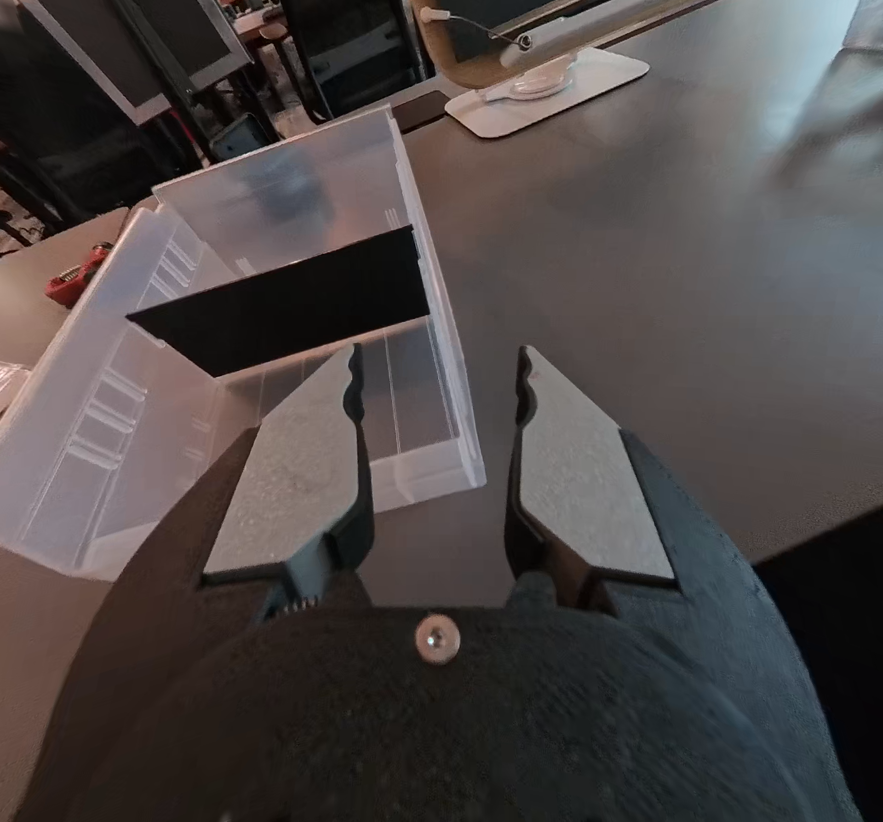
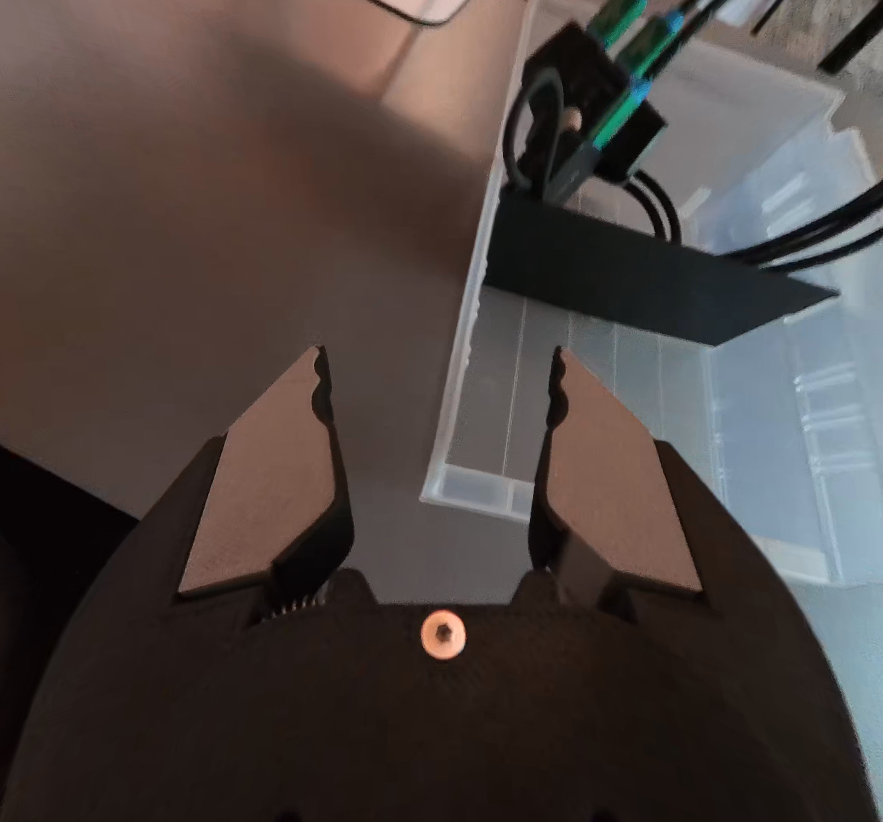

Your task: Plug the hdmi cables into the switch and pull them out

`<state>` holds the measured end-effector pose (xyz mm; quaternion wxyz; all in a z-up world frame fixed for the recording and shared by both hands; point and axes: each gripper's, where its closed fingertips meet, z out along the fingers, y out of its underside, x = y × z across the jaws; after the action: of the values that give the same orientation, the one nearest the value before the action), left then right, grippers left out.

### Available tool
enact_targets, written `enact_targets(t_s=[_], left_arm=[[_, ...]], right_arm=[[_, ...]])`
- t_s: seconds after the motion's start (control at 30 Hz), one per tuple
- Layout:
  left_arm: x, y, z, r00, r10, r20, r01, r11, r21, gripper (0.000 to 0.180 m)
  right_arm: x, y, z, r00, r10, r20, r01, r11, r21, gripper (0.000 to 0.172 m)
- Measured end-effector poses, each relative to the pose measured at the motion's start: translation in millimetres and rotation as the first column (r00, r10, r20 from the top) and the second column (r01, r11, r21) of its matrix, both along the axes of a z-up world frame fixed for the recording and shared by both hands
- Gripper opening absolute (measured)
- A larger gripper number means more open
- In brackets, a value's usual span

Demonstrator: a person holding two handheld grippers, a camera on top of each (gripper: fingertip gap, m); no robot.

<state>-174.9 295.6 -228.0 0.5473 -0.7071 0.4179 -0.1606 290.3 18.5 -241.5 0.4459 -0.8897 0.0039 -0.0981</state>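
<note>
In the right wrist view a black switch [image 2: 592, 96] stands in a clear plastic box [image 2: 478, 302], behind a black divider panel [image 2: 645, 273]. Black HDMI cables with green and blue plugs [image 2: 626, 20] sit in the switch and trail off to the upper right. My right gripper [image 2: 439, 354] is open and empty, above the box's near left wall. In the left wrist view the same box [image 1: 444, 321] and divider [image 1: 286, 302] show; the switch is hidden there. My left gripper [image 1: 439, 354] is open and empty, above the box's near right wall.
A white monitor stand [image 1: 549, 91] rests on the dark table [image 1: 669, 321] behind the box. The box's open lid [image 1: 81, 440] lies to its left. A red tool [image 1: 71, 278] lies at the far left. Chairs and frames stand beyond the table edge. The left gripper's tips are roughly 55 cm from the right gripper's. My left tips are about 55 cm from the black switch [image 2: 592, 96], my right tips only 20 cm.
</note>
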Motion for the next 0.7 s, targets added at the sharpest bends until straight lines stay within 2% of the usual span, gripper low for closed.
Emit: enact_targets(t_s=[0.13, 0.23, 0.37, 0.4, 0.57, 0.7], left_arm=[[15.0, 12.4, -11.6, 1.000, 0.001, -0.007, -0.001, 0.999, -0.033, 0.056], [16.8, 23.8, -19.6, 0.999, 0.016, -0.044, -0.016, 1.000, -0.001, 0.031], [20.3, 25.7, -20.8, 0.999, -0.009, -0.044, 0.010, 1.000, 0.009, 0.021], [19.1, 26.0, -20.6, 0.999, -0.007, -0.051, 0.008, 1.000, 0.016, 0.012], [5.1, 31.4, -19.0, 0.998, 0.033, -0.045, -0.031, 0.999, 0.037, 0.003], [2.8, 30.7, -19.3, 0.998, 0.034, -0.048, -0.033, 0.999, 0.035, 0.004]], right_arm=[[14.3, 1.1, -16.9, 0.999, -0.037, 0.022, 0.038, 0.999, -0.016, 0.085], [22.4, 6.1, -24.6, 0.998, -0.045, 0.043, 0.047, 0.998, -0.045, 0.084], [23.8, 11.4, -27.7, 0.999, -0.028, 0.038, 0.030, 0.998, -0.048, 0.063], [21.3, 12.1, -28.2, 0.999, -0.017, 0.027, 0.019, 0.999, -0.046, 0.056], [18.3, 13.9, -27.8, 0.996, -0.003, 0.085, 0.006, 0.999, -0.041, 0.033], [12.4, 21.3, -31.8, 0.996, 0.011, 0.093, -0.006, 0.999, -0.054, 0.039]])
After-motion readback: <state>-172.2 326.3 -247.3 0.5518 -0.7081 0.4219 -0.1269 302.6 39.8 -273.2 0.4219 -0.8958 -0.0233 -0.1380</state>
